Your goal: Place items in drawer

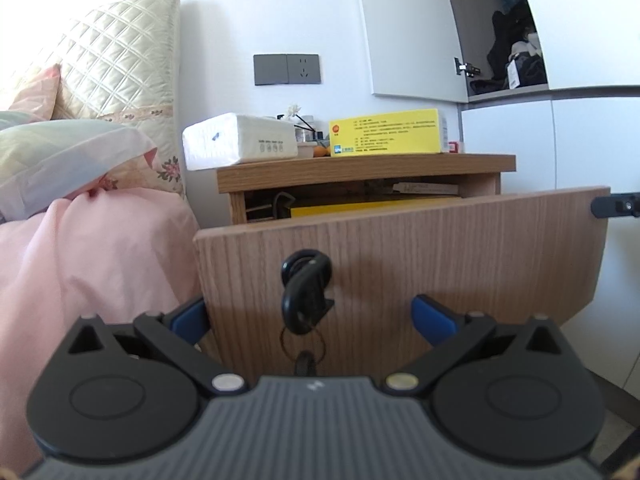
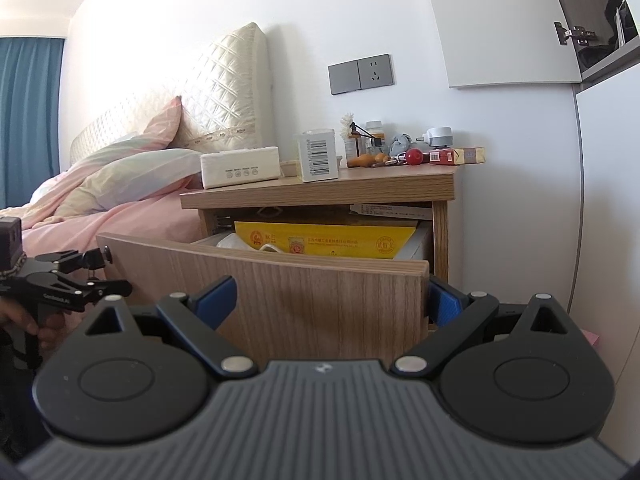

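The wooden nightstand's drawer (image 1: pixel 400 248) is pulled open; its front also shows in the right wrist view (image 2: pixel 280 284). A black key (image 1: pixel 306 292) hangs from the lock on the front. Inside lie a yellow box (image 2: pixel 324 242) and some white things. My left gripper (image 1: pixel 312 320) is open and empty, right in front of the drawer face, its fingers either side of the key. My right gripper (image 2: pixel 332 300) is open and empty at the drawer front's right end. On the nightstand top stand a yellow box (image 1: pixel 386 132) and a white tissue pack (image 1: pixel 240 140).
The nightstand top (image 2: pixel 360 184) also holds bottles, a red ball (image 2: pixel 414 157), a cigarette pack (image 2: pixel 444 156) and other small items. A bed with pink bedding (image 1: pixel 80 260) and pillows is to the left. A wall socket (image 1: pixel 286 69) and an open cabinet (image 1: pixel 516 40) are above.
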### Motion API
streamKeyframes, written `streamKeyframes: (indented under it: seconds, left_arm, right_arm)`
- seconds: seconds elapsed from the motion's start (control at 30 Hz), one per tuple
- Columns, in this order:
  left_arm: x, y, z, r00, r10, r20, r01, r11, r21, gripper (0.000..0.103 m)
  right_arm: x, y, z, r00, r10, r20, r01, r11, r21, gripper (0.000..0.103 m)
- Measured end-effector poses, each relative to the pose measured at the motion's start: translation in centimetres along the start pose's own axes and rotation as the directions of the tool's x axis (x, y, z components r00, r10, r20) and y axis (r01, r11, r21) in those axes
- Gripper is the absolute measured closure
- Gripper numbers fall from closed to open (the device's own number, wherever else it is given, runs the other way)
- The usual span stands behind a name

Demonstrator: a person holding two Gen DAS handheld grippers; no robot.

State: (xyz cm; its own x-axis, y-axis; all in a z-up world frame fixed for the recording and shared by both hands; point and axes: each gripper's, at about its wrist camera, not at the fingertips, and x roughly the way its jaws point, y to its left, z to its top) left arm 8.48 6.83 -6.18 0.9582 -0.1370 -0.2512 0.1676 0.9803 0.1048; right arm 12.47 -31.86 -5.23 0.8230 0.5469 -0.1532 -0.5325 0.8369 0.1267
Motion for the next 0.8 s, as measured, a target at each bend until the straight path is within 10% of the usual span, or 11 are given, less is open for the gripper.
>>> streamKeyframes:
  seconds: [0.8]
  left_arm:
    - [-0.99, -0.24, 0.04, 1.0, 0.001, -0.012, -0.001, 1.0, -0.006, 0.0]
  right_arm:
    - [-0.86, 0.19, -0.21, 0.999, -0.022, 0.026, 0.02, 0.998, 0.067, 0.004]
